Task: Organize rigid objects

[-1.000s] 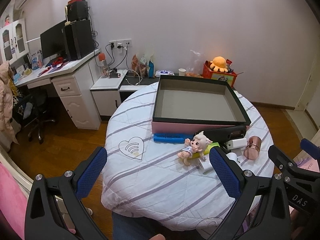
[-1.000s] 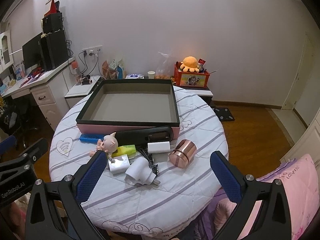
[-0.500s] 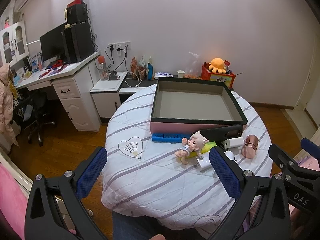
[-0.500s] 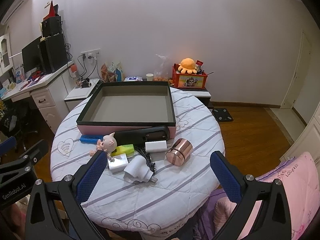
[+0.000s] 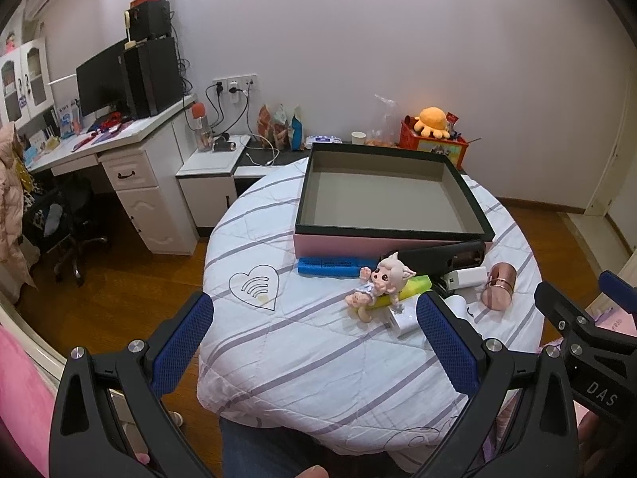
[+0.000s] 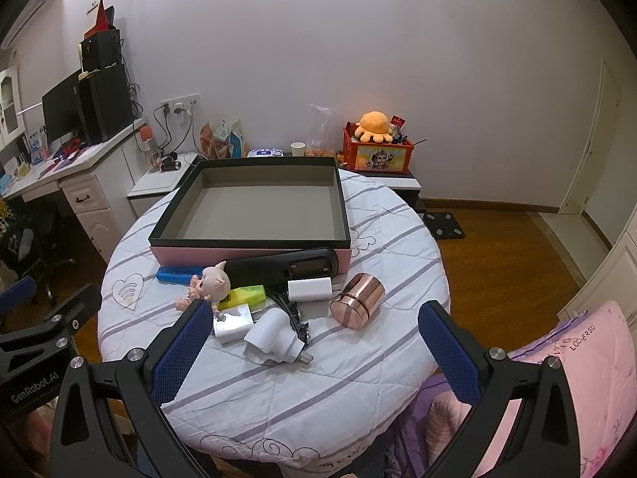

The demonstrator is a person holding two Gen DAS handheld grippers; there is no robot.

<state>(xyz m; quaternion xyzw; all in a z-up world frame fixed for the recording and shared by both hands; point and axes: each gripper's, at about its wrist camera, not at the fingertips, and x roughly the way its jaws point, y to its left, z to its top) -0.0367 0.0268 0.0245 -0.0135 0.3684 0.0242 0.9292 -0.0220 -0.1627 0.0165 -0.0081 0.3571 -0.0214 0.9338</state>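
Boxes: one, a pink box [image 6: 254, 253] with a dark rim, open, on the round table [image 6: 318, 390].
Dolls: one small pig-eared doll [image 6: 211, 285].
White chargers and plugs: three — a charger block [image 6: 309, 289], a flat adapter [image 6: 235, 323] and a rounded plug [image 6: 274, 332].
Copper canisters: one copper canister [image 6: 357, 295], lying on its side.
Blue bars: one blue bar [image 6: 179, 273], beside the box.
Yellow-green highlighters: one highlighter [image 6: 247, 294].
Black devices: one long black device [image 6: 286, 267], against the box front.
Black combs or clips: one black comb [image 6: 294, 314], too small to tell which.
Grippers: two, the left gripper [image 5: 314, 342] and right gripper [image 6: 314, 342], both spread wide.
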